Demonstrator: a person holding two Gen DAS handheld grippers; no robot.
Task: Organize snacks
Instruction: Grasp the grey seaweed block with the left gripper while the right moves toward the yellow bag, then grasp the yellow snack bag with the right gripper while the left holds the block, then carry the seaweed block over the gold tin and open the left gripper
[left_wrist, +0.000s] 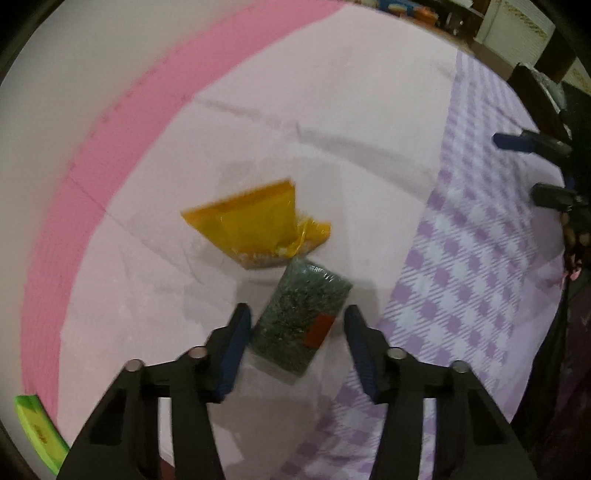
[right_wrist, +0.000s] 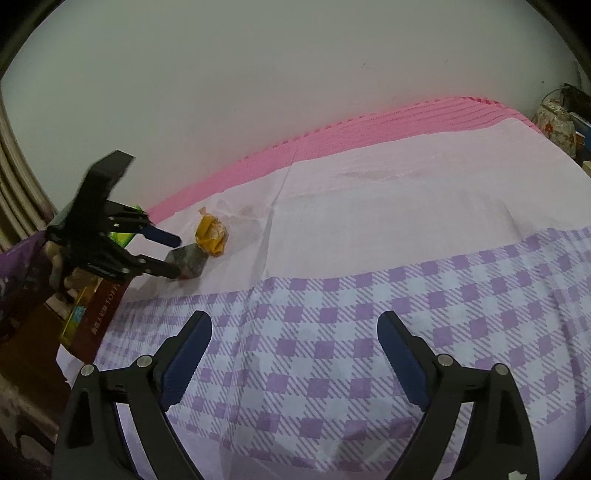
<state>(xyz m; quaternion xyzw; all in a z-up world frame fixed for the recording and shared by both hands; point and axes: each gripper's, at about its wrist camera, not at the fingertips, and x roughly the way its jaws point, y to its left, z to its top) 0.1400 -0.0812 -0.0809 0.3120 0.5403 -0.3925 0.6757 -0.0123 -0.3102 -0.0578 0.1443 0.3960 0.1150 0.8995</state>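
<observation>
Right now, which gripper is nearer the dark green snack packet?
Left. The left gripper is open with its fingers straddling the dark green snack packet; the right gripper hovers open over the checkered cloth, well away.

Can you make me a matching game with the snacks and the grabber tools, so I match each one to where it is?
Things:
1. yellow packet
2. dark green packet
3. left tool
4. right tool

Places:
A. over the purple checked cloth
B. open on either side of the dark green packet
C. between the left tool's fingers
D. just beyond the dark green packet

Pairs: 1-D, 2-C, 3-B, 4-A
</observation>
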